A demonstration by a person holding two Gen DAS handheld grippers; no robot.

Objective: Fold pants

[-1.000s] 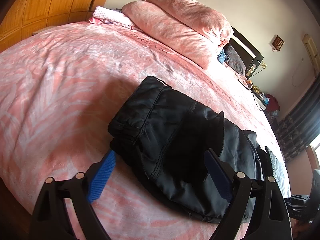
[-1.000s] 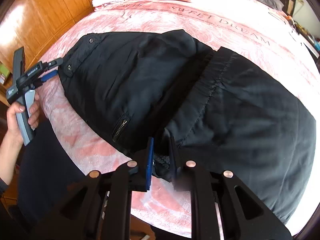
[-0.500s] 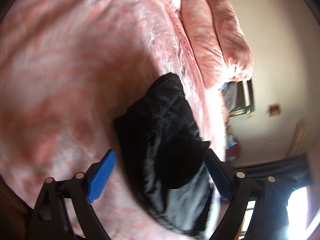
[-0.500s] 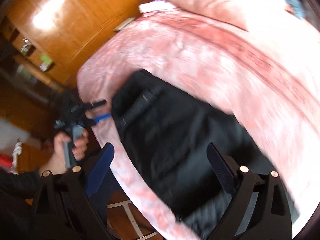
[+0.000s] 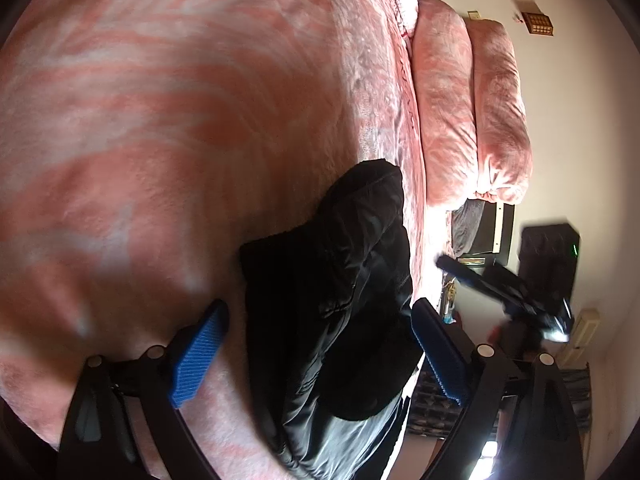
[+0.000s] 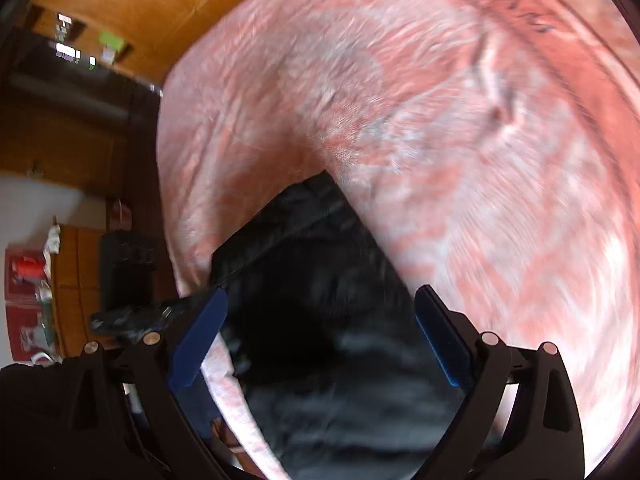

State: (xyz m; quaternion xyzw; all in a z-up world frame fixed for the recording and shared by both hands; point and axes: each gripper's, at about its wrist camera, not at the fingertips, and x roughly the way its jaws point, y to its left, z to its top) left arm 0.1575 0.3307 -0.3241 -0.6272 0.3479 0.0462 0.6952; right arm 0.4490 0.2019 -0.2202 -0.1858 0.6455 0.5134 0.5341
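one pink fleece bedspread [image 5: 160,128] fills the space beyond both tools. one pair of folded black pants [image 5: 332,304] lies on it, ahead between the fingers. two pink pillows [image 5: 472,108] lie far ahead. left gripper [image 5: 316,354] and right gripper [image 6: 320,350] both gape wide, empty.

A pink patterned blanket [image 5: 168,128] covers the bed. Two pink pillows [image 5: 472,104] lie stacked side by side at its head, against a pale wall [image 5: 580,128]. Orange wooden panelling [image 6: 160,12] stands beyond the bed's far corner.
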